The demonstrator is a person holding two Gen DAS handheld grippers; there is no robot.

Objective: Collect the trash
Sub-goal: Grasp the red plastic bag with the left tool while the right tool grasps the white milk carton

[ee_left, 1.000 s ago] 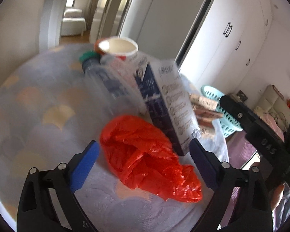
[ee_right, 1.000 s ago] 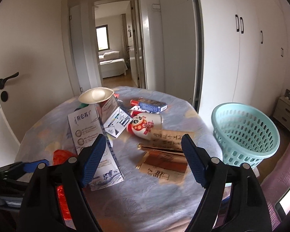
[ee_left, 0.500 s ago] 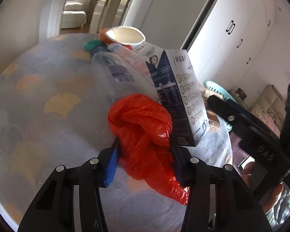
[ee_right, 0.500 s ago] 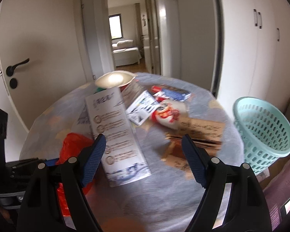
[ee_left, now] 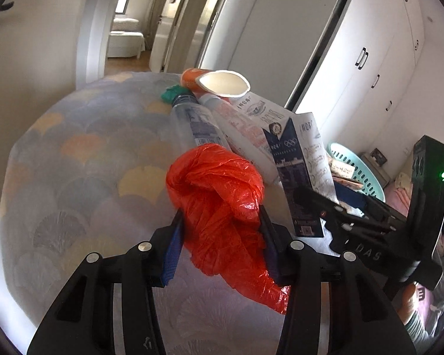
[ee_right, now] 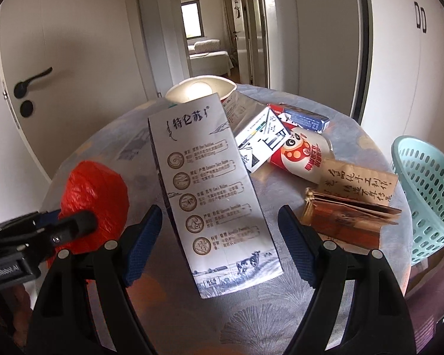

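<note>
One red bag (ee_left: 219, 204), crumpled, lies on the table (ee_left: 74, 177) just left of the carton (ee_right: 213, 189) and is pinched between the two blue pads of the left gripper (ee_left: 220, 230), which press on its sides. One tall white-and-blue milk carton stands upright mid-table; the right gripper (ee_right: 220, 230) sits before it, jaws spread wide, the carton's lower part between the pads but touching neither. Behind the carton: one paper cup (ee_right: 201, 88), tipped on its side; two clear bottles (ee_left: 198, 127), lying down, one with a green cap. Right of the carton: one small white box (ee_right: 263, 139); one red-and-white packet with a cartoon face (ee_right: 302, 156); one blue-and-red box (ee_right: 305, 117); one brown paper wrapper with handwritten characters (ee_right: 355, 204). Beyond the table's right edge, past the carton: one turquoise basket (ee_right: 426, 195). The table bears a grey cloth with a fan pattern.
</note>
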